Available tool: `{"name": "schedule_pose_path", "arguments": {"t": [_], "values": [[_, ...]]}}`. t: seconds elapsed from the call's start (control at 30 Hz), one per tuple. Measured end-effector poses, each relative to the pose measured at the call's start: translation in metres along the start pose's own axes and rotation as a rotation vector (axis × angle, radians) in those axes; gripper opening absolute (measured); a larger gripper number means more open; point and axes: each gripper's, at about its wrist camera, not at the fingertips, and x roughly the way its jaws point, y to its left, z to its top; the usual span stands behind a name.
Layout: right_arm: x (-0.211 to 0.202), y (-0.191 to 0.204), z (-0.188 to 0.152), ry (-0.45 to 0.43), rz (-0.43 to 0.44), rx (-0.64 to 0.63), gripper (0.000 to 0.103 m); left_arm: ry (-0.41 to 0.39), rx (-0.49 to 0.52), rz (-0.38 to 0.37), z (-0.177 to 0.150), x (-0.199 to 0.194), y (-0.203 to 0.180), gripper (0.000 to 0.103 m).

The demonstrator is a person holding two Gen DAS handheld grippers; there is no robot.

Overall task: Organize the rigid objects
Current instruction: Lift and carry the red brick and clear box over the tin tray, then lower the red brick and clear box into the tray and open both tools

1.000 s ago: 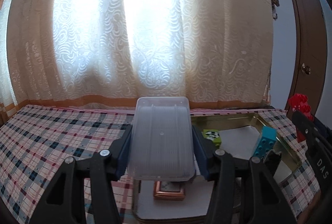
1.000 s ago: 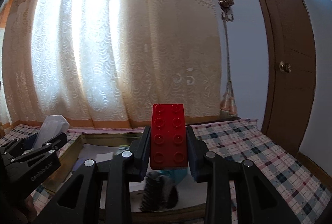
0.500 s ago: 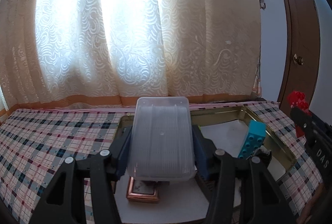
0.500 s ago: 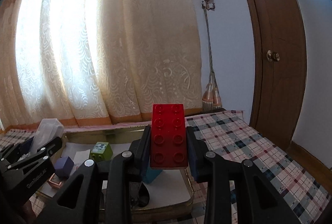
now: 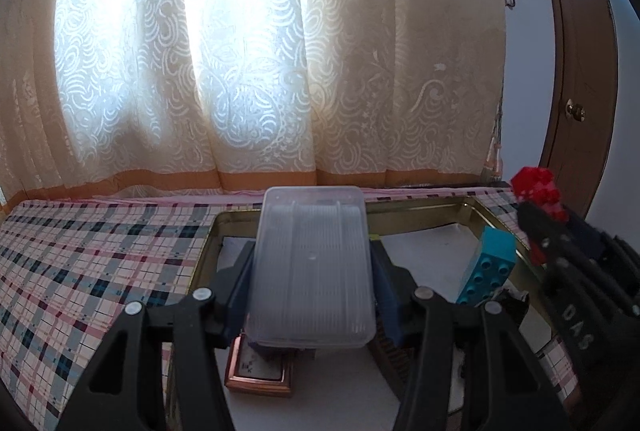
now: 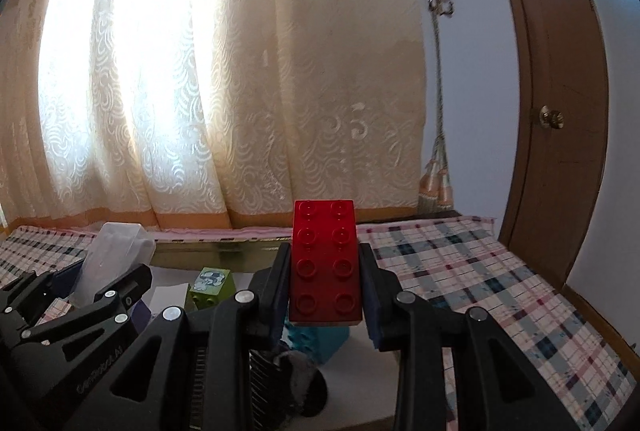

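Observation:
My left gripper (image 5: 312, 279) is shut on a clear plastic box (image 5: 310, 267) and holds it above the gold metal tray (image 5: 424, 217). My right gripper (image 6: 325, 271) is shut on a red brick (image 6: 325, 259), studs facing me, above the tray's right part. In the tray lie a blue brick (image 5: 488, 265), a green printed cube (image 6: 210, 283), a copper-framed square (image 5: 260, 371) and a dark brush (image 6: 292, 379). The right gripper with the red brick (image 5: 538, 191) shows at the right of the left wrist view. The left gripper and its box (image 6: 116, 255) show at the left of the right wrist view.
The tray stands on a plaid tablecloth (image 5: 88, 271) that runs left and right (image 6: 472, 271) of it. Lace curtains (image 5: 260, 71) hang just behind the table. A wooden door (image 6: 560, 111) stands at the right.
Both grippers have shifted slightly over the tray while keeping their holds. The left view has swung a little right; the right gripper has come closer to the left one.

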Motion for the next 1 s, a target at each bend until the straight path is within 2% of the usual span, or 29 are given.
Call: {"name": "schedule_pose_path", "arguments": {"t": [0.4, 0.63, 1.0], "values": [[0.047, 0.021, -0.002, 0.137, 0.034, -0.011, 0.034, 0.053, 0.0, -0.005, -0.001, 0.017, 0.001, 0.054], [0.059, 0.026, 0.002, 0.144, 0.033, -0.026, 0.034, 0.089, -0.027, -0.003, 0.001, 0.03, 0.004, 0.054], [0.068, 0.033, 0.008, 0.178, 0.071, -0.081, 0.034, 0.127, 0.004, 0.035, -0.003, 0.036, 0.003, 0.054]]}}
